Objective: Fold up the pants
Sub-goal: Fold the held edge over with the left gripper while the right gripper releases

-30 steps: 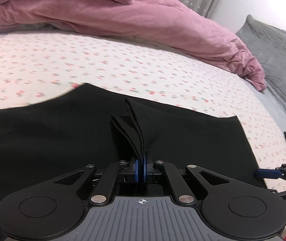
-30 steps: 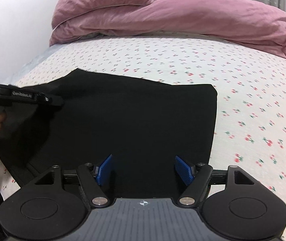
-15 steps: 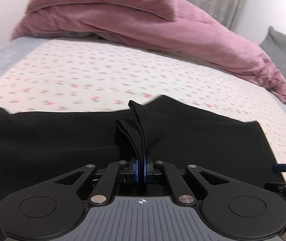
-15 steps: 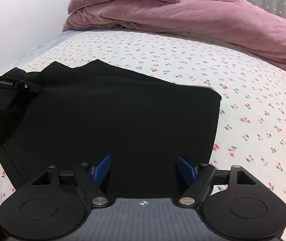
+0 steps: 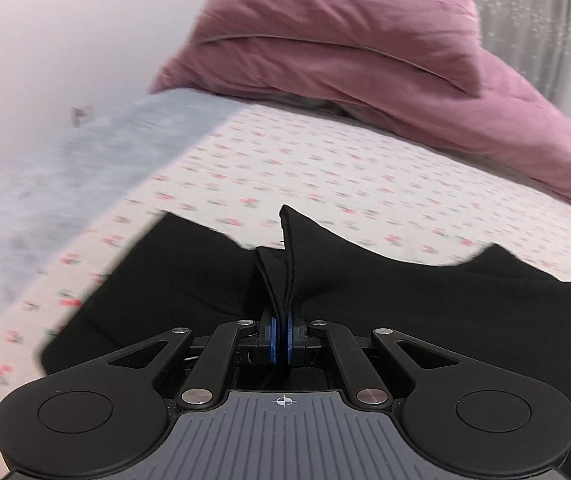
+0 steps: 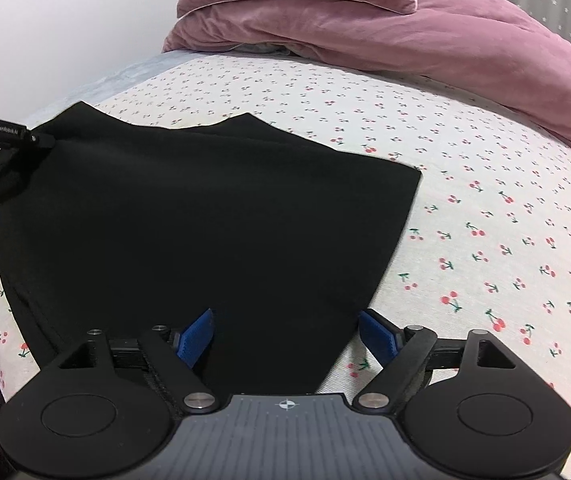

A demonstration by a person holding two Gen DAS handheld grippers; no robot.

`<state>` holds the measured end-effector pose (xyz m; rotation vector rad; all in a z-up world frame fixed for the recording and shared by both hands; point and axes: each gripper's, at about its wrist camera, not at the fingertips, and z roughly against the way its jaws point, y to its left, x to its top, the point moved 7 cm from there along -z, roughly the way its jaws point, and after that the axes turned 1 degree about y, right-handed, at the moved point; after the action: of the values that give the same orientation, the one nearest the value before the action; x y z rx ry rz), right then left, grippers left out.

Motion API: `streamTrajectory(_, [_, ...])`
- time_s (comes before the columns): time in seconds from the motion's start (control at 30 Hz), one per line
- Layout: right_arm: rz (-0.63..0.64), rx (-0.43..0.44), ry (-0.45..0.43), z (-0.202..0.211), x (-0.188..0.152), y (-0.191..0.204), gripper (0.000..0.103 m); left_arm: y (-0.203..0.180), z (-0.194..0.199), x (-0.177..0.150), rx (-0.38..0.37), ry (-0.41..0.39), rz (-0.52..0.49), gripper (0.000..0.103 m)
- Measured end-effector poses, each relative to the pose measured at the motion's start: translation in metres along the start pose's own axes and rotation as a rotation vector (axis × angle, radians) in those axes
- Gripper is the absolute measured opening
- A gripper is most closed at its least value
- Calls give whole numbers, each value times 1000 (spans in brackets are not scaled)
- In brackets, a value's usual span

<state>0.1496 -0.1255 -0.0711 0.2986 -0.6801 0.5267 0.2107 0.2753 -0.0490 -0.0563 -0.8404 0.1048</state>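
The black pants lie on the cherry-print bed sheet, folded into a broad dark panel. My left gripper is shut on a bunched edge of the pants and holds it lifted. It also shows in the right wrist view at the far left, pinching the pants' left corner. My right gripper is open and empty, low over the near right part of the pants, its blue pads spread wide.
A pink duvet with a pillow is piled at the back of the bed. A grey blanket edge runs along the bed's left side by the white wall. A grey curtain hangs at the back right.
My left gripper has carried the pinched pants edge leftward, its view swinging toward the wall. The pants' far edge has shifted and rippled. My right gripper stays open and has moved slightly right.
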Motion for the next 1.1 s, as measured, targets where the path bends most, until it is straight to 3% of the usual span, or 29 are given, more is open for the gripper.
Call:
streamTrajectory(0.4, [6, 19, -2, -4, 3, 10, 84, 38, -7, 8, 238, -64, -25, 5])
streamTrajectory(0.53, [-6, 29, 2, -2, 3, 10, 84, 30, -8, 6, 320, -92, -112, 18])
streamTrajectory(0.6, [-22, 39, 4, 1, 3, 9, 84, 24, -4, 5, 328, -102, -136, 44])
streamTrajectory(0.63, [-33, 46, 6, 3, 3, 8, 84, 19, -1, 5, 310, -114, -141, 65])
streamTrajectory(0.67, [-46, 54, 11, 5, 3, 8, 84, 15, 3, 5, 292, -129, -143, 72])
streamTrajectory(0.83, [-83, 85, 11, 15, 2, 11, 84, -11, 22, 2, 205, -159, -152, 81])
streamTrajectory(1.1, [-21, 65, 56, 16, -12, 28, 84, -100, 25, -28, -204, -73, -203, 81])
